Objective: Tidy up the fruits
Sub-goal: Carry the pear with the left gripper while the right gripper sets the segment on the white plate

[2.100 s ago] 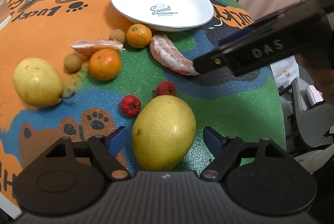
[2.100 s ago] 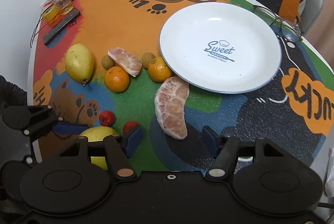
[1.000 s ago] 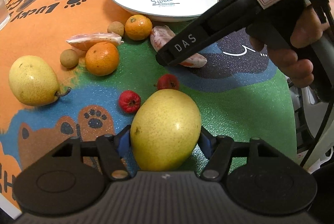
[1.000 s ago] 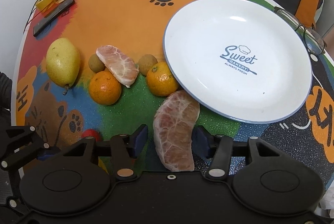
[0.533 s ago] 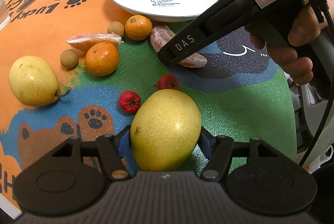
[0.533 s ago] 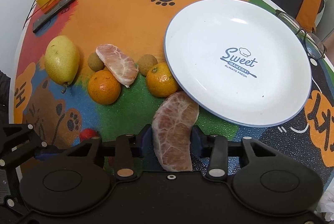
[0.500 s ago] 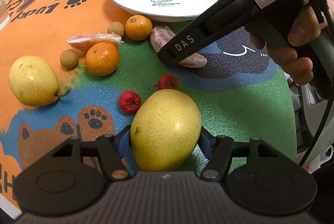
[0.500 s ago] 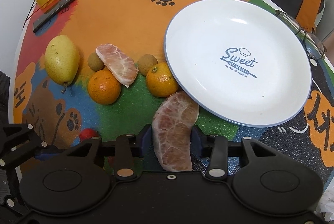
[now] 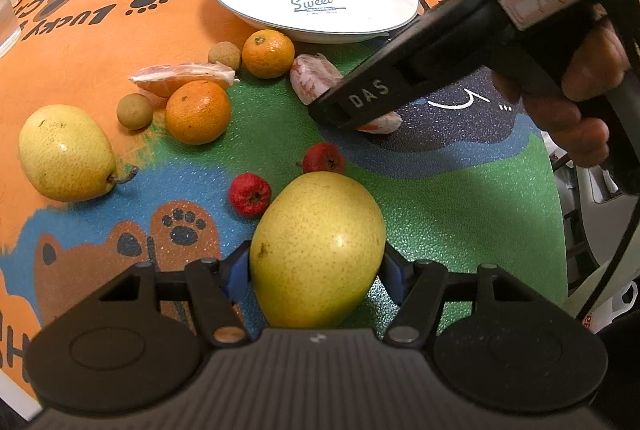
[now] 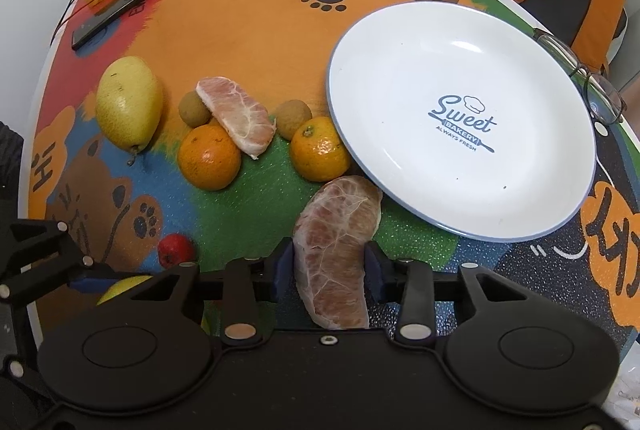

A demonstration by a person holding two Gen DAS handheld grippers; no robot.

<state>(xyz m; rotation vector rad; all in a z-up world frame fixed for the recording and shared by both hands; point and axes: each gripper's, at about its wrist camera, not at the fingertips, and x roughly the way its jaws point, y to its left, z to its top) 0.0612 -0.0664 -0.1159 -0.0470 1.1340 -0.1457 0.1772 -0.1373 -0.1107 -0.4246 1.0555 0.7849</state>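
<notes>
Closing in from both sides, the right gripper (image 10: 329, 268) has just been narrowing its jaws, and its blue pads now press the flanks of the peeled pomelo segment (image 10: 336, 250) low in the centre of the right wrist view. A second ago the same pads stood clear of the segment with a gap on each side. The segment lies on the surface (image 10: 248, 197), its far tip touching the rim of the white plate (image 10: 460, 117) at the centre right.

The left gripper (image 9: 316, 266) has not changed: it is clenched on the large yellow pear (image 9: 316, 250) at the bottom centre of the left wrist view, as it was a second ago, and the pear appears to rest on the surface.

Both hands now seem to have a fruit secured, so lifting each to the empty plate is probably next. The second pear (image 10: 128, 105), two oranges (image 10: 209, 161), another pomelo segment (image 10: 240, 117), the small brown fruits (image 10: 294, 118) and red fruits (image 9: 250, 193) lie unsorted left of the plate.
</notes>
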